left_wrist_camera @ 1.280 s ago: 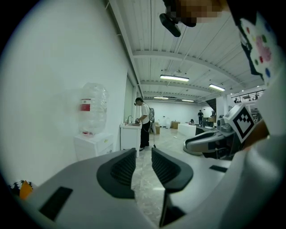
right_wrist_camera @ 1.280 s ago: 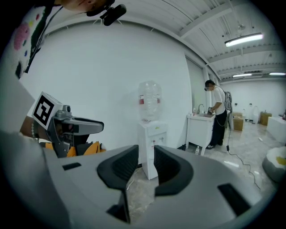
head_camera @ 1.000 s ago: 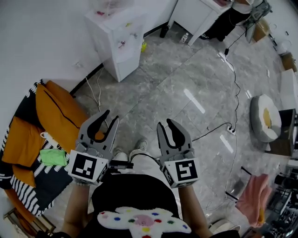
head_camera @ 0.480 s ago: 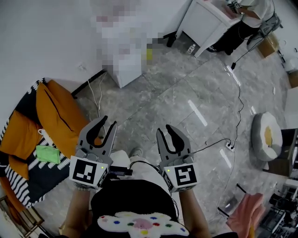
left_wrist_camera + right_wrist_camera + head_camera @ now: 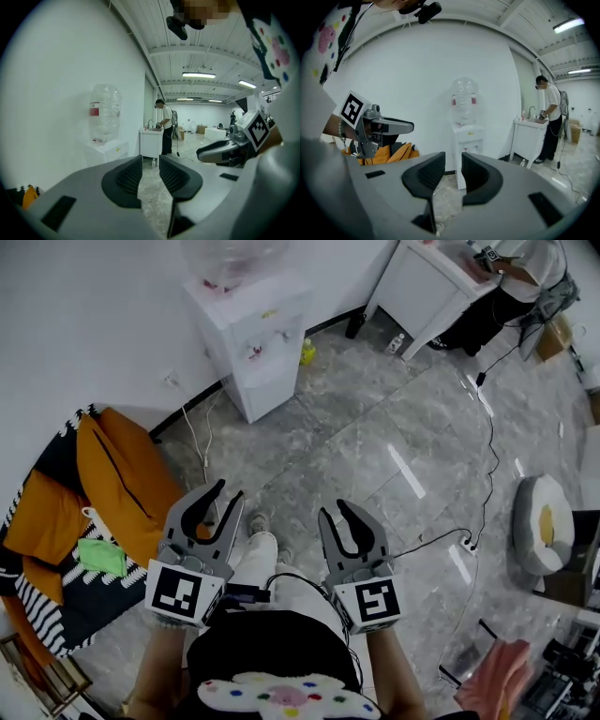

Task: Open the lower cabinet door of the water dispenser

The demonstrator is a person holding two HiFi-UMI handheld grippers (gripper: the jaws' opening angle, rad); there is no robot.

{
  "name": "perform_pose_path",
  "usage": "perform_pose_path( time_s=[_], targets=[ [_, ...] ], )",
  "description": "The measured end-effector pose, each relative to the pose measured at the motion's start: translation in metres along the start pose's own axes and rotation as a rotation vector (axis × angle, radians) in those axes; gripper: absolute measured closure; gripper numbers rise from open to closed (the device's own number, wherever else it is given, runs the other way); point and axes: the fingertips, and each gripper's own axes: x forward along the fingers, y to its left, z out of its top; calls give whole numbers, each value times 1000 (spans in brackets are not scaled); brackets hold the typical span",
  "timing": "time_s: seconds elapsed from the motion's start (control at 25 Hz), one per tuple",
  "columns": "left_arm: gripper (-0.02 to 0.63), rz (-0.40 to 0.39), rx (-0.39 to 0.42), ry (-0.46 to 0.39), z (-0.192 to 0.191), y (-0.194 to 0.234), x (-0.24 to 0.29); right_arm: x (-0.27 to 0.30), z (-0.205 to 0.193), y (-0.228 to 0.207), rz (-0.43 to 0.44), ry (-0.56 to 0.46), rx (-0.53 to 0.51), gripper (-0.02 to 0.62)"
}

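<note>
Side by side and apart, over the floor (image 5: 375, 427): left gripper (image 5: 228, 489) and right gripper (image 5: 334, 508). Well ahead of both, against the wall (image 5: 94, 315): dispenser (image 5: 251, 338), with a bottle (image 5: 230, 259) on top. Just right of the dispenser, on the floor: small bottle (image 5: 307, 352). Farther right along the wall: desk (image 5: 427, 282), with a person (image 5: 511, 273) at it. Left of the left gripper: cushions (image 5: 117, 474), with a cloth (image 5: 101, 557) lying on them. Right of the right gripper, across the floor: cable (image 5: 489, 446), and past it a bed (image 5: 539, 526).
</note>
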Motion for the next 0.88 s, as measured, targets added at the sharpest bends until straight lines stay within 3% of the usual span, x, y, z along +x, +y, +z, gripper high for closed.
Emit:
perform_pose_path(
  time_s=[0.88],
  targets=[
    [492,-112,49,-56,34,84,68,93,58,-9,-103,-45,-17,476]
  ],
)
